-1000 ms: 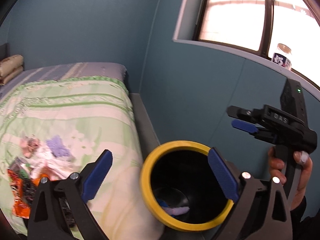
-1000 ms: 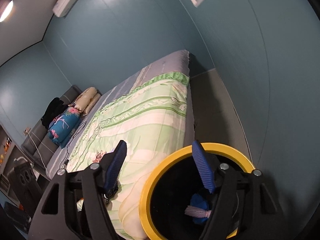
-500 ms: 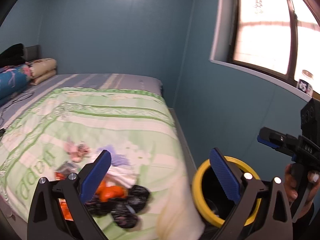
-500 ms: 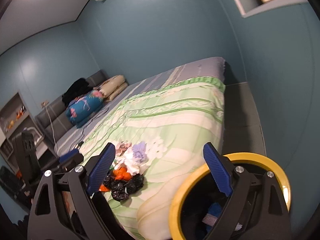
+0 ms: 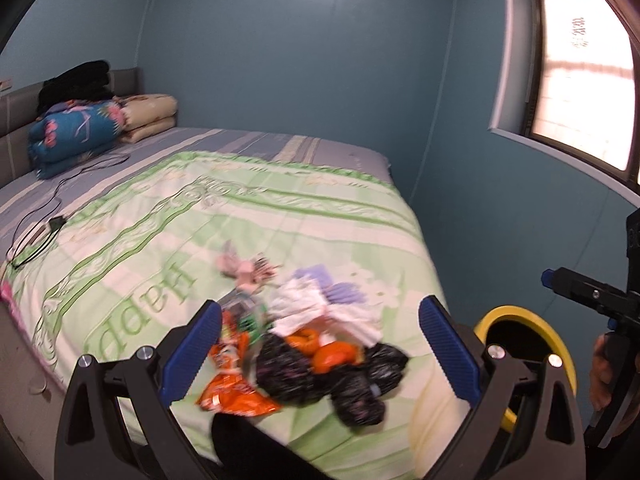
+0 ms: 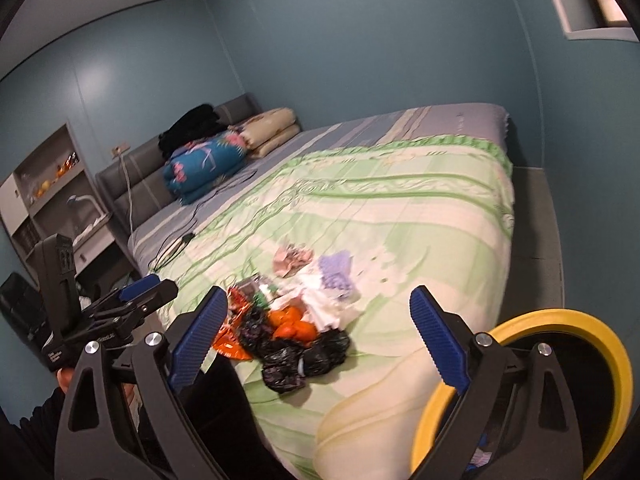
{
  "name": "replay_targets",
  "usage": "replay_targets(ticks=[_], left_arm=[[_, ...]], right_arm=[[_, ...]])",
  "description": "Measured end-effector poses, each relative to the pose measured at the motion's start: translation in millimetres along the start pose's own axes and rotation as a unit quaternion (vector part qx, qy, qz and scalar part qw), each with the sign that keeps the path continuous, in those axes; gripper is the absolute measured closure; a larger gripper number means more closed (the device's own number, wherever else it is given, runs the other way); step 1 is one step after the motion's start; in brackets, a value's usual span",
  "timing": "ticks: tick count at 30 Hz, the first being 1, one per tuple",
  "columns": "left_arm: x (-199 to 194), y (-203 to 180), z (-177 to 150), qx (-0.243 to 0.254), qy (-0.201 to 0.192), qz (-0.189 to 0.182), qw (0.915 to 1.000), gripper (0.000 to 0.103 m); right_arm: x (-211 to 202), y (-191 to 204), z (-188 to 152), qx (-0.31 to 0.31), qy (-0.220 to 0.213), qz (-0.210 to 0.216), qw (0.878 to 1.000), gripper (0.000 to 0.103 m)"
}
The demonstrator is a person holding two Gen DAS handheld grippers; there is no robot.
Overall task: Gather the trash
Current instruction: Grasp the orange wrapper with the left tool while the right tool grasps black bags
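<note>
A pile of trash lies near the bed's front edge: black plastic bags (image 5: 320,372), an orange wrapper (image 5: 236,392), orange peel and white tissue (image 5: 320,308). The same pile (image 6: 296,328) shows in the right wrist view. My left gripper (image 5: 320,312) hangs open above and in front of it, empty. My right gripper (image 6: 318,296) is also over the pile, its jaws opening with nothing between them. The black bin with a yellow rim (image 5: 516,314) (image 6: 560,320) stands on the floor right of the bed, with scraps inside.
The green floral quilt (image 5: 200,220) covers the bed. Folded blankets (image 5: 76,136) and a charging cable (image 5: 40,216) lie near the headboard. A shelf unit (image 6: 44,184) stands at the far left, and a window (image 5: 580,80) is in the right wall.
Both views have swung left from the bin's mouth to the trash pile on the bed. The right gripper's jaws have spread wider. The bin now sits at the right edge.
</note>
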State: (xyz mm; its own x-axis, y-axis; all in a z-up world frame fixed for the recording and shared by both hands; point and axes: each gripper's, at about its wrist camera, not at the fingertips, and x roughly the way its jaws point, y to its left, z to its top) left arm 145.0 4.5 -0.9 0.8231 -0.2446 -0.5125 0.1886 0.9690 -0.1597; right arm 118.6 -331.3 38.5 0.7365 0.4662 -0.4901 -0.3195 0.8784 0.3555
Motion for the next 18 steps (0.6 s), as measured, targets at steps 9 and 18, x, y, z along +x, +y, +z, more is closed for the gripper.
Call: replay_targets(ticks=[9, 18], left_arm=[[18, 48, -28, -0.031, 0.04, 0.04, 0.9979, 0.008], [52, 69, -49, -0.054, 0.084, 0.049, 0.9938, 0.008]], right_arm=[[39, 28, -28, -0.04, 0.057, 0.007, 0.998, 0.014], [85, 45, -66, -0.098, 0.11, -0.013, 0.989, 0.014]])
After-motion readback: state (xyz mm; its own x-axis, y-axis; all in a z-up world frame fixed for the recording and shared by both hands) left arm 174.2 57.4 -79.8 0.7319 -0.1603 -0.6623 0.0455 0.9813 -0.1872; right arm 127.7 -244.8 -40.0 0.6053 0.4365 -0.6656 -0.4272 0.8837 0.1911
